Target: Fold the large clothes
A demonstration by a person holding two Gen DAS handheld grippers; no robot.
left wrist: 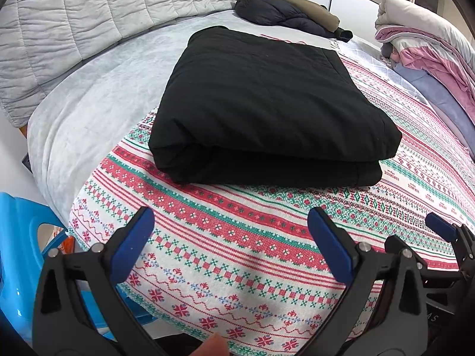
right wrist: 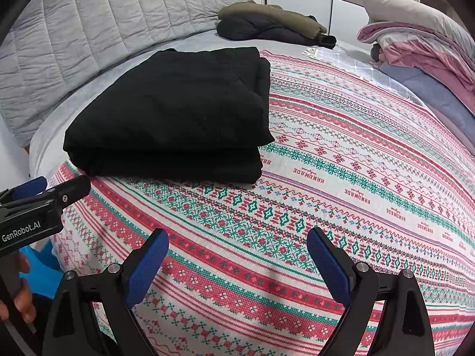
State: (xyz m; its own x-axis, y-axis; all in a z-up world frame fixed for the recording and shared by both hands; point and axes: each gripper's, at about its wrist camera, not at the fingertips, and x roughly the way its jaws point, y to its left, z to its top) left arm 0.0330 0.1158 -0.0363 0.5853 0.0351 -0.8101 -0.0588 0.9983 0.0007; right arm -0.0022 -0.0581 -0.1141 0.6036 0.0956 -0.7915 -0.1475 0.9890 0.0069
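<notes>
Black garment [left wrist: 267,103] folded into a thick rectangle, frame centre, on the patterned blanket [left wrist: 237,237] — left gripper [left wrist: 234,243] and right gripper [right wrist: 237,264] at the bottom edge, both spread wide, holding nothing, well short of it.

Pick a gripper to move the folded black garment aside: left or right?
Left, probably. The folded black garment sits straight ahead of the open left gripper. From the open right gripper it lies off to the left, above the patterned blanket.
</notes>
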